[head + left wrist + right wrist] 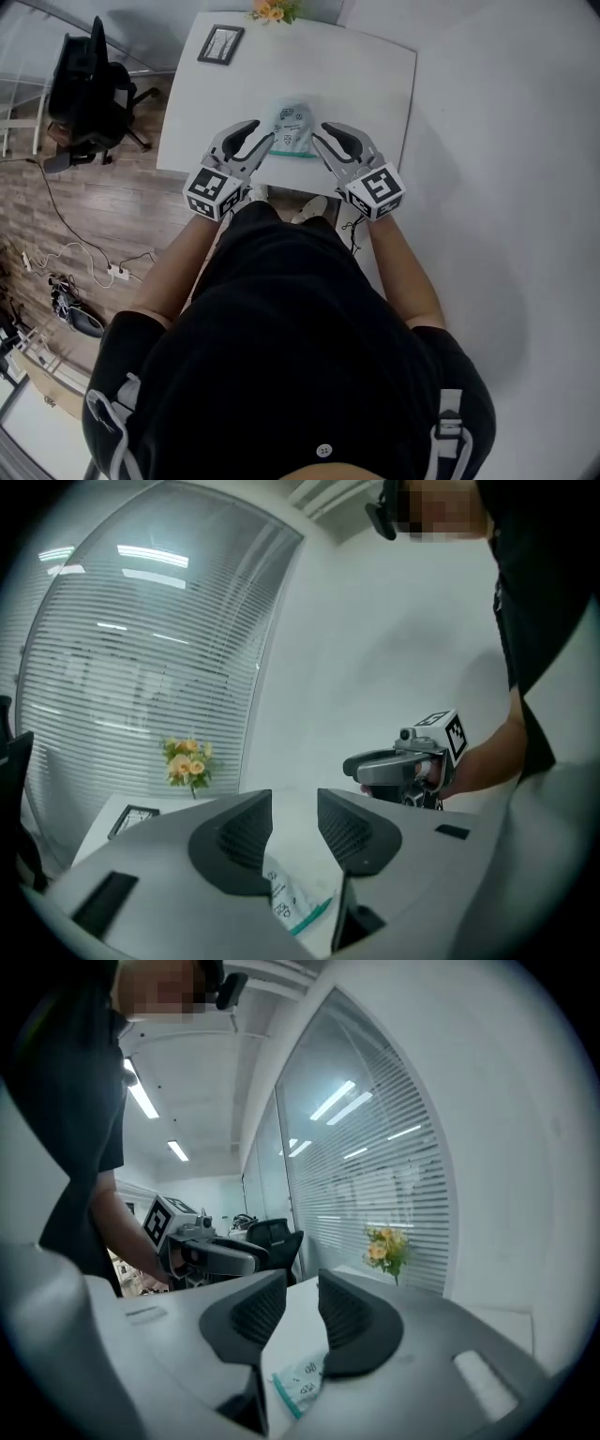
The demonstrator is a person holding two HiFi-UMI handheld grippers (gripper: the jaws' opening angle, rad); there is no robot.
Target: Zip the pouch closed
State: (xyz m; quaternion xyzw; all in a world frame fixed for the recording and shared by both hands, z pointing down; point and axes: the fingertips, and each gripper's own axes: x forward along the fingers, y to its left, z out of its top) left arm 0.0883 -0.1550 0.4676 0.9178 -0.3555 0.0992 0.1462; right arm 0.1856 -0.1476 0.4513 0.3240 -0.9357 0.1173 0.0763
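Observation:
The pouch (292, 131) is pale with printed markings and a teal zip edge; it lies flat near the front edge of the white table (356, 75). My left gripper (259, 134) hangs above its left side and my right gripper (323, 134) above its right side, both raised off the table. In the left gripper view the left gripper (294, 803) is open, with the pouch (286, 897) seen far below through the gap. The right gripper (302, 1288) is open too, a narrower gap, with the pouch (302, 1377) beneath. Neither gripper holds anything.
A small framed picture (220, 44) and a bunch of flowers (272, 11) stand at the table's far edge. A black office chair (89, 89) is on the wooden floor to the left, with cables (84, 262) lying nearby. The person stands against the table's front edge.

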